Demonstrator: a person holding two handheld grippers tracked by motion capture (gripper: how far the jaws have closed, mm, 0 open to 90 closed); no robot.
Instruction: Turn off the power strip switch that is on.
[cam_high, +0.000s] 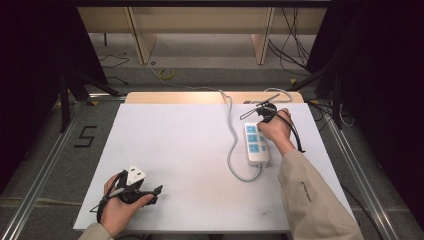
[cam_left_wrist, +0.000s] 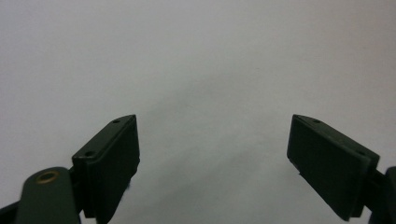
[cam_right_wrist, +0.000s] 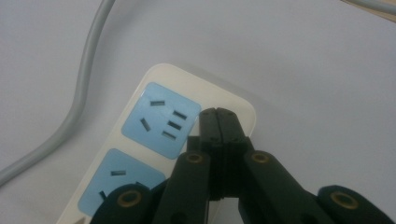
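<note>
Right gripper (cam_right_wrist: 218, 112) jaws pressed together, empty, tips over rounded glossy white power strip (cam_right_wrist: 154, 84) with blue socket panels; left gripper (cam_left_wrist: 212, 154) wide open, empty, above matte white table (cam_left_wrist: 196, 56)

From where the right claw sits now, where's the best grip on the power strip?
Across the long sides of the power strip, from above. It lies flat and its body is narrow enough to span. Stay off the cable end; the right claw is shut now.

Floor (cam_high: 65, 150) mark: a black "5" (cam_high: 86, 136) left of the worktop.
Sleeve (cam_high: 310, 195) print: too small to read.
</note>
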